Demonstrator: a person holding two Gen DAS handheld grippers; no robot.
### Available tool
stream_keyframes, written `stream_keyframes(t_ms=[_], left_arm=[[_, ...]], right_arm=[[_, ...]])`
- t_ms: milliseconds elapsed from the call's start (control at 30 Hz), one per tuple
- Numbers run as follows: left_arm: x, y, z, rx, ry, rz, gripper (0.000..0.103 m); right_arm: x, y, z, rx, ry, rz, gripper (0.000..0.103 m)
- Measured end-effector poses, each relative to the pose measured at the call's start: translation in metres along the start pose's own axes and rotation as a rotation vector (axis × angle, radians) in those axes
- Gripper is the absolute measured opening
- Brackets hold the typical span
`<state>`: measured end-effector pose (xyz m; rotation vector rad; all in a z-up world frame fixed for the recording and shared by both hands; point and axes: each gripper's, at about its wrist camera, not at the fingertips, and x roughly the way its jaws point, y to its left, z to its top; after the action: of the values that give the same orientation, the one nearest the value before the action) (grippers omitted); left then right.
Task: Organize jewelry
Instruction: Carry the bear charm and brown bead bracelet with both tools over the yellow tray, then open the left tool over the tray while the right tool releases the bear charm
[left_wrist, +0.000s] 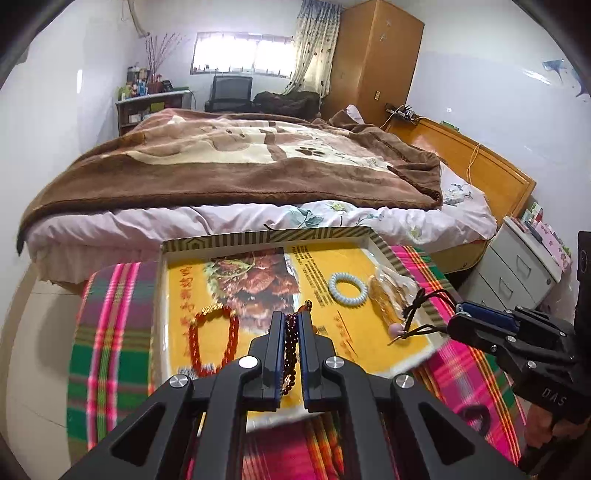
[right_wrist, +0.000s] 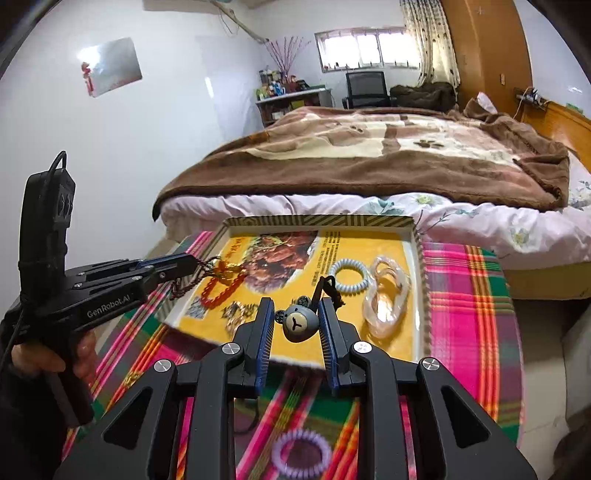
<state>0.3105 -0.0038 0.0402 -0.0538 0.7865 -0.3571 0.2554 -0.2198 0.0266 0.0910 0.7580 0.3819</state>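
My left gripper (left_wrist: 291, 325) is shut on a dark red bead bracelet (left_wrist: 290, 354) and holds it over the left part of the yellow-lined tray (left_wrist: 258, 236). In the right wrist view the left gripper (right_wrist: 192, 264) carries the dangling bracelet (right_wrist: 184, 284) above an orange bead bracelet (right_wrist: 221, 291). My right gripper (right_wrist: 295, 310) is shut on a grey bear charm (right_wrist: 297, 321) with a black cord, held over the tray's near edge. In the left wrist view the right gripper (left_wrist: 456, 317) shows with the cord (left_wrist: 417, 306). A pale blue coil band (right_wrist: 349, 278) and a clear bracelet (right_wrist: 386, 302) lie in the tray.
The tray sits on a pink and green plaid cloth (right_wrist: 469, 295). A purple coil band (right_wrist: 301, 454) lies on the cloth near me. A bed with a brown blanket (right_wrist: 369, 158) stands just behind. A grey drawer unit (left_wrist: 517, 269) is at the right.
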Motion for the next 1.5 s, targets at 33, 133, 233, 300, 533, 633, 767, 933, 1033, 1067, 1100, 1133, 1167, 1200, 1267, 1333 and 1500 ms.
stream_keyframes(t_ms=[33,133,233,300,533,633,767,933,1033,1067,1100,1133,1167,1200,1267,1333,1500], left_arm=[[0.007,0.003,0.001,-0.015,0.011,-0.001,0.007],[0.032,0.011,0.007,-0.035,0.040,-0.013,0.007],[0.053,0.015,0.015,-0.030,0.060,-0.001,0.007],[0.064,0.018,0.020,-0.032,0.071,-0.001,0.007],[0.092,0.021,0.025,-0.030,0.106,0.026,0.007],[0.101,0.018,0.022,-0.008,0.129,0.045,0.007],[0.107,0.018,0.017,-0.025,0.150,0.049,0.007],[0.114,0.015,0.012,-0.018,0.185,0.064,0.007],[0.117,0.012,0.009,-0.011,0.202,0.064,0.008],[0.118,0.012,0.008,-0.012,0.203,0.065,0.008],[0.118,0.011,0.007,-0.012,0.204,0.066,0.012],[0.119,0.011,0.007,-0.014,0.205,0.066,0.015],[0.119,0.011,0.007,-0.018,0.205,0.067,0.029],[0.119,0.011,0.007,-0.022,0.205,0.064,0.042],[0.118,0.010,0.007,-0.024,0.197,0.063,0.048],[0.116,0.008,0.008,-0.011,0.195,0.071,0.050],[0.108,0.008,0.009,-0.016,0.180,0.070,0.061]], right_arm=[[0.006,0.000,0.002,0.000,0.008,-0.004,0.025],[0.031,-0.001,0.009,0.001,0.039,-0.010,0.025],[0.051,-0.004,0.013,0.015,0.053,-0.012,0.025],[0.060,-0.006,0.015,0.031,0.057,-0.003,0.025],[0.077,-0.007,0.006,0.000,0.113,-0.010,0.025],[0.081,-0.007,-0.004,-0.021,0.144,-0.024,0.025],[0.083,-0.006,-0.012,-0.041,0.175,-0.030,0.025],[0.086,-0.007,-0.015,-0.048,0.205,-0.055,0.025],[0.089,-0.006,-0.018,-0.055,0.231,-0.054,0.025],[0.089,-0.006,-0.019,-0.055,0.233,-0.054,0.025],[0.089,-0.007,-0.020,-0.053,0.237,-0.053,0.025],[0.090,-0.008,-0.020,-0.048,0.240,-0.054,0.025],[0.090,-0.009,-0.021,-0.041,0.243,-0.054,0.025],[0.090,-0.010,-0.021,-0.035,0.246,-0.054,0.026],[0.089,-0.012,-0.020,-0.023,0.243,-0.058,0.026],[0.088,-0.012,-0.019,-0.021,0.234,-0.061,0.026],[0.083,-0.012,-0.017,-0.014,0.221,-0.068,0.027]])
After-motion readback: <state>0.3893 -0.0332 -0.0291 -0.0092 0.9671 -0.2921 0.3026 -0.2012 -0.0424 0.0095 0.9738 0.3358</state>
